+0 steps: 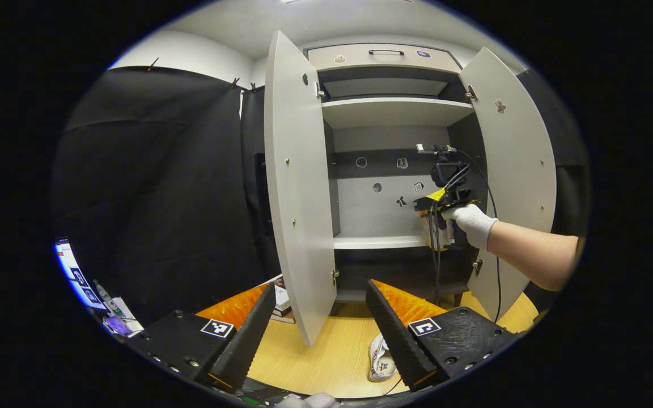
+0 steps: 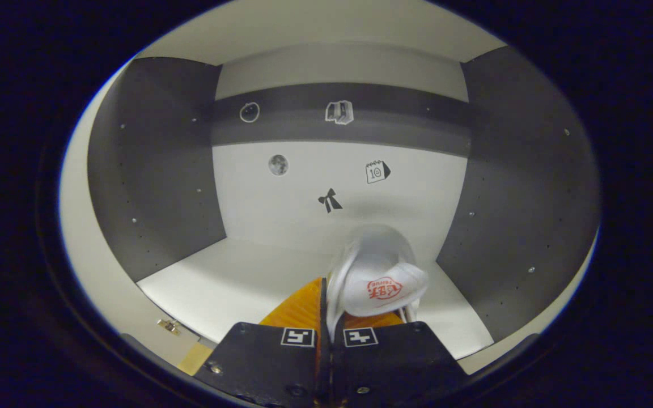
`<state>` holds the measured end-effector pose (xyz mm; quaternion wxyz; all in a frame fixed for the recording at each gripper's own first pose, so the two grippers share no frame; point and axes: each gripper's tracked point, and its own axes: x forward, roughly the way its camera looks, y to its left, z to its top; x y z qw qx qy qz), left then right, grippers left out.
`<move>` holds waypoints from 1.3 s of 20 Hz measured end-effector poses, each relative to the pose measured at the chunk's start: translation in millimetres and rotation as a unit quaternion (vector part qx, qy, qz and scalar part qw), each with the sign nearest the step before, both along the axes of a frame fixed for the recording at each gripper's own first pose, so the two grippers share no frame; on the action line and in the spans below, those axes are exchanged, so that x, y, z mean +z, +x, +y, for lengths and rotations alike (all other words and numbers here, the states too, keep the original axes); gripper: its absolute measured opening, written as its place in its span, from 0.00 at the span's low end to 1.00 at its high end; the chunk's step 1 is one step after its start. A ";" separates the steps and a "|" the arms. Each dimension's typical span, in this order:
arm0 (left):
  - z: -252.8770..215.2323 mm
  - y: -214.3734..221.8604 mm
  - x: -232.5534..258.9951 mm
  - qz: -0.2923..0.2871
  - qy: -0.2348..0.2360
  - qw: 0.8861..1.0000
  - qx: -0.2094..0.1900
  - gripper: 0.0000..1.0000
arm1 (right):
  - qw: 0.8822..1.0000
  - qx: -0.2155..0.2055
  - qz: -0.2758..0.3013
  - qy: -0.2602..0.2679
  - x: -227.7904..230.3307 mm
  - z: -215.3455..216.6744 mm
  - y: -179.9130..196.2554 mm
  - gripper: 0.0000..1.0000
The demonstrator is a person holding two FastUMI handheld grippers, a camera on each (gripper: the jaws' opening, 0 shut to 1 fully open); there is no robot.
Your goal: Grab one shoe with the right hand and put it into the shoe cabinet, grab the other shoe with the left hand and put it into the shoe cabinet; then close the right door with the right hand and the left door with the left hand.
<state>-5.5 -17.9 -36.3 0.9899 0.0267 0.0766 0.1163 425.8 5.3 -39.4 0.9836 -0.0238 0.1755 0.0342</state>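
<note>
Left gripper (image 1: pixel 321 317): fingers spread wide, nothing between them, above the tabletop (image 1: pixel 326 357). Second shoe (image 1: pixel 381 358): white, lying on the tabletop just inside the right-hand finger. Cabinet (image 1: pixel 394 110): ahead of the fingers, left door (image 1: pixel 298 198) and right door (image 1: pixel 516 170) both swung open. Gloved hand (image 1: pixel 472 222): farther off, holding the right gripper inside the cabinet. Right gripper (image 2: pixel 326 309): fingers clamped on the first shoe (image 2: pixel 380 277), white, toe pointing away, over the white shelf (image 2: pixel 236 283). Stickers (image 2: pixel 329 199): on the back wall beyond.
</note>
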 end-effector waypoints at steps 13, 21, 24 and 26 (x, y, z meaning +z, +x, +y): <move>-5.6 11.5 6.2 -0.016 -0.006 1.000 -0.011 0.96 | 0.987 -0.007 0.154 -0.032 -40.5 11.6 18.3 0.12; 8.7 9.3 12.4 -0.025 -0.003 1.000 -0.009 0.96 | 0.995 -0.024 0.101 0.010 -13.0 2.5 -5.0 0.21; 9.6 10.8 12.6 -0.029 -0.006 0.999 -0.017 0.96 | 0.998 -0.023 0.043 0.029 16.8 3.2 -22.1 0.36; 8.7 12.9 12.8 -0.033 -0.011 0.999 -0.026 0.96 | 0.999 -0.031 -0.012 0.014 40.7 -1.3 -39.4 0.65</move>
